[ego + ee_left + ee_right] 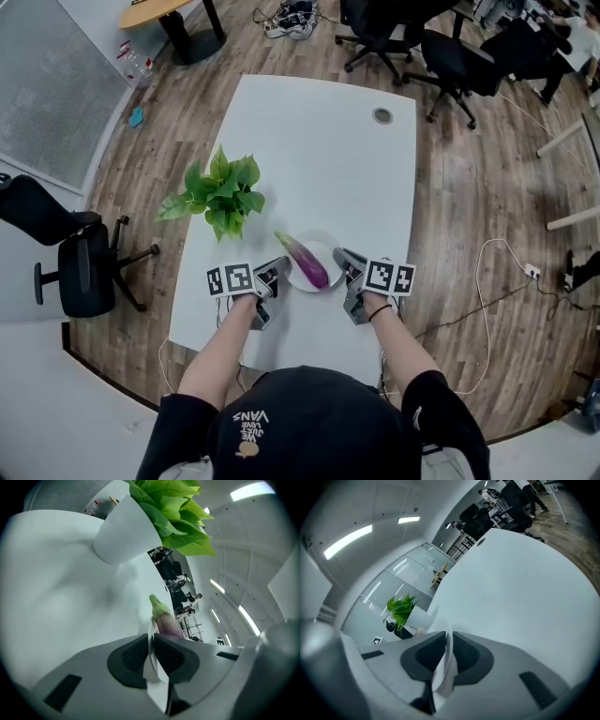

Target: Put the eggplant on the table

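A purple eggplant point(305, 260) with a green stem end lies on a small white plate point(325, 250) at the near part of the white table point(328, 159). My left gripper point(275, 275) is shut on the plate's left rim and my right gripper point(349, 267) is shut on its right rim. In the left gripper view the thin plate rim point(151, 641) sits between the dark pads, with the eggplant point(164, 616) just beyond. In the right gripper view the plate's edge point(449, 641) is pinched the same way. Whether the plate rests on the table I cannot tell.
A leafy green plant point(223, 194) in a white pot point(124, 531) stands on the table just left of and behind the plate. A round cable grommet point(382, 115) sits at the far right of the table. Office chairs point(84, 253) stand around on the wood floor.
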A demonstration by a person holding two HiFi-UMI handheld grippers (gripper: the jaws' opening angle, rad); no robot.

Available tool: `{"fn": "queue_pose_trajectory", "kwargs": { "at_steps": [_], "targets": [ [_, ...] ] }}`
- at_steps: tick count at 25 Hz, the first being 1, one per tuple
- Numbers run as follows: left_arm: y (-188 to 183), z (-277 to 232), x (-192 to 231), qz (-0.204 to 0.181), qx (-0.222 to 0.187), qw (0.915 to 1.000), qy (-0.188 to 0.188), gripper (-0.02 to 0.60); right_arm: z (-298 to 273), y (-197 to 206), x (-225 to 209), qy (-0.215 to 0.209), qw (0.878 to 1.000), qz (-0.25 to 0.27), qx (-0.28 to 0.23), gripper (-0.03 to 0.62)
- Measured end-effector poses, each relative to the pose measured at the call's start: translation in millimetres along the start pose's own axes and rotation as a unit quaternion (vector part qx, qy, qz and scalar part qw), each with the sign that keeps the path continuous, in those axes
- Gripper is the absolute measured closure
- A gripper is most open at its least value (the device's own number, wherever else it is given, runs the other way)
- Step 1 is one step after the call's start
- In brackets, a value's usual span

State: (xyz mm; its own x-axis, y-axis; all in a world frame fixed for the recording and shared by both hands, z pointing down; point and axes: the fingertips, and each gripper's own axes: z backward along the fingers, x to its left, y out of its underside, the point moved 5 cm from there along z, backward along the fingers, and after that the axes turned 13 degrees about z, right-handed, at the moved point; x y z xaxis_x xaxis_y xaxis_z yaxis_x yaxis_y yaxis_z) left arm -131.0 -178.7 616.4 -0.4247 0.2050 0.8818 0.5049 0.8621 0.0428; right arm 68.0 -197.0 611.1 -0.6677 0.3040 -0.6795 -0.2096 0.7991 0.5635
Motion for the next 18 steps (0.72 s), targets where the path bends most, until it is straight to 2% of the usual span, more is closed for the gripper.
{"fn": "queue_pose_trajectory", "kwargs": {
  "at_steps": [10,15,18],
  "targets": [
    [-3.9,-4.0,6.6,-0.014,0.004,0.9990,-0.041,0.548,-7.6,-0.5,0.9,0.044,0.997,0.046,0.034,0.543],
    [-3.7,-4.7,6.3,-0.017,0.009,0.9987,-0.047,0.548,-9.0,1.9,-2.0,0.101,0.988,0.095,0.074,0.523],
    [-3.8,-4.5,6.4,-0.020,0.011,0.9983,-0.053,0.512,-9.5,3.5,-2.2,0.111,0.985,0.104,0.080,0.522]
  ]
}}
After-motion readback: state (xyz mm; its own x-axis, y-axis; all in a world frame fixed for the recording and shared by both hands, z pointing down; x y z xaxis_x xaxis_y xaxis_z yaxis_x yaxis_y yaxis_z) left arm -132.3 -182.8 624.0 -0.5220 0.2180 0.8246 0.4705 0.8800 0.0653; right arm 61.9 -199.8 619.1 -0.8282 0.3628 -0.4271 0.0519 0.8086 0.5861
